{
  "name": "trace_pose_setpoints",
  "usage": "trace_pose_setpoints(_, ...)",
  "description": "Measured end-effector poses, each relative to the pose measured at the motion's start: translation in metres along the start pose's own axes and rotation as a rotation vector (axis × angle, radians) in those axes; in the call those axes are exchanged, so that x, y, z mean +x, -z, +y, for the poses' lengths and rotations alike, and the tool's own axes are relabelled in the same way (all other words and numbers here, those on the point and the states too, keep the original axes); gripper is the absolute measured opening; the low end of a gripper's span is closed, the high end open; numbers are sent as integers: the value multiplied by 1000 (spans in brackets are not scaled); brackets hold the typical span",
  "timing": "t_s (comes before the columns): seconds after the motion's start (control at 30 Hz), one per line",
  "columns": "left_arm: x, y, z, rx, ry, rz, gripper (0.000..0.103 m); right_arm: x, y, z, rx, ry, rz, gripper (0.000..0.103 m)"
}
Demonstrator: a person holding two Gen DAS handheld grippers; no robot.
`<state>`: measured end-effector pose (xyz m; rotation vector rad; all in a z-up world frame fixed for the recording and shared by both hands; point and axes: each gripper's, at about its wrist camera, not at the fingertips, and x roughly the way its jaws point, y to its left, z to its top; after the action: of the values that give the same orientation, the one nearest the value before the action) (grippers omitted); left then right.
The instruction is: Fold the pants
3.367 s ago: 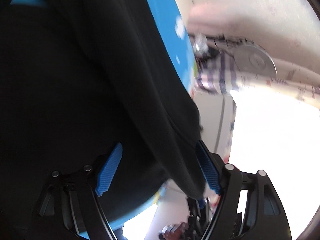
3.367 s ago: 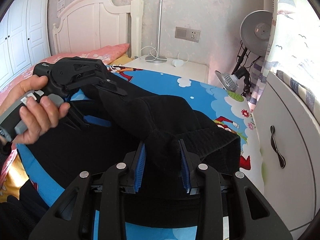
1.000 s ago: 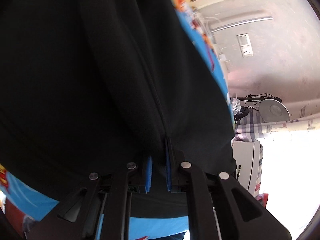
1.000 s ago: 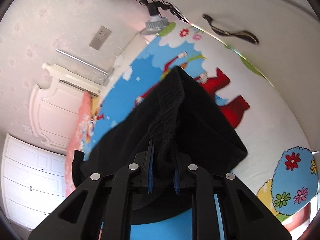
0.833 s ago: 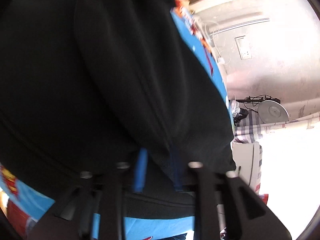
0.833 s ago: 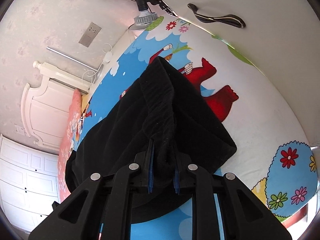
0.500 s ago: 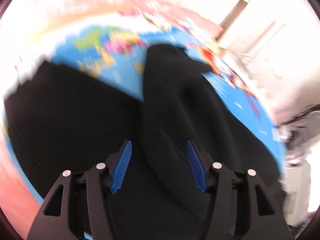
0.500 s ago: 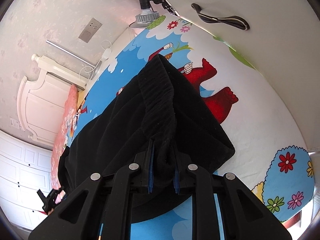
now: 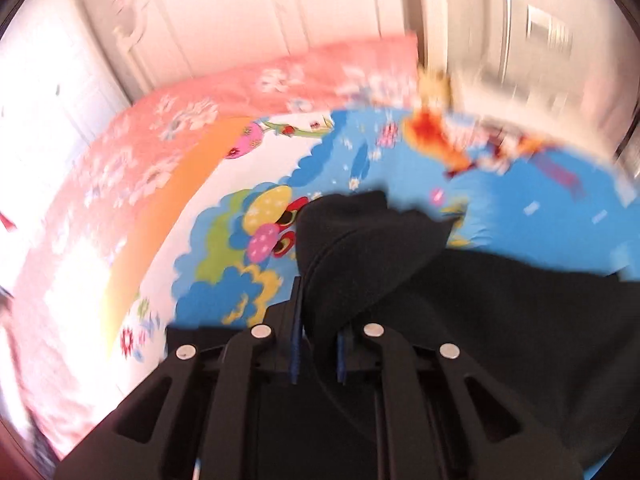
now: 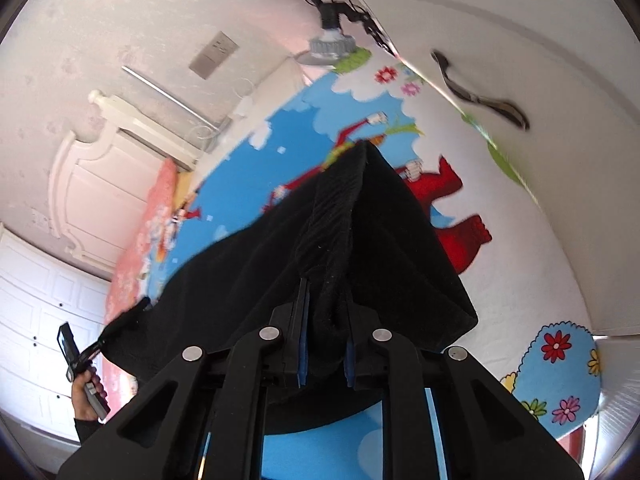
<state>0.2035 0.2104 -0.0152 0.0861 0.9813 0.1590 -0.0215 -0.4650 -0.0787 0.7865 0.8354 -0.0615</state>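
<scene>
The black pants (image 9: 460, 296) lie on a blue cartoon-print sheet (image 9: 360, 160) on the bed. My left gripper (image 9: 318, 352) is shut on a raised fold of the pants at one end, which peaks just ahead of its fingers. My right gripper (image 10: 324, 350) is shut on the ribbed waistband of the pants (image 10: 332, 224) and holds it lifted off the sheet (image 10: 288, 128). The left gripper (image 10: 82, 354) shows far left in the right wrist view, at the other end of the cloth. The left view is blurred.
A pink floral bedspread (image 9: 132, 152) lies beyond the sheet. A white headboard (image 10: 100, 168), white wardrobe doors (image 10: 32, 304), a desk lamp (image 10: 328, 46) and a white cabinet with a dark handle (image 10: 480, 98) surround the bed.
My left gripper opened, let go of the pants, swung toward the other end and has shut on a fold there. My right gripper stays shut on the waistband.
</scene>
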Motion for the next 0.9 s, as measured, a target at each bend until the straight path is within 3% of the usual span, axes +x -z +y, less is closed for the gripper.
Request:
trace_pose_setpoints(0.03,-22,12,16,-37,67,7,12,-12,-1,5,-19,-4,-17,16)
trace_pose_setpoints(0.1,-46,49,35,-47,105,19,13,-24,0,9,-50,7,-31,16)
trace_pose_setpoints(0.2,-31,106,51,-96,126,107,13,-14,9,-3,-75,76,-11,16)
trace_pose_setpoints(0.23,-16,131,60,-133,147,141,17,-3,14,-11,-74,100,19,16)
trace_pose_setpoints(0.27,-3,150,67,-156,149,158,31,4,17,-17,-77,120,36,16)
trace_pose_setpoints(0.33,6,172,71,-155,62,141,47,18,23,-23,-115,185,40,16)
trace_pose_setpoints(0.37,1,177,67,-138,40,107,47,21,25,-20,-156,221,37,17)
trace_pose_setpoints(0.4,-4,179,60,-104,7,71,48,22,26,-18,-185,240,35,17)
trace_pose_setpoints(0.47,-18,176,29,69,-153,-28,57,24,29,-10,-252,289,28,17)
trace_pose_setpoints(0.57,-19,170,-11,256,-286,-87,69,27,37,0,-319,358,5,19)
trace_pose_setpoints(0.67,-8,161,-46,404,-339,-106,70,28,40,-2,-312,367,1,22)
trace_pose_setpoints(0.77,12,154,-76,568,-460,-126,70,27,38,-4,-310,359,7,22)
trace_pose_setpoints(0.9,28,138,-94,633,-475,-131,70,30,37,-6,-312,363,10,22)
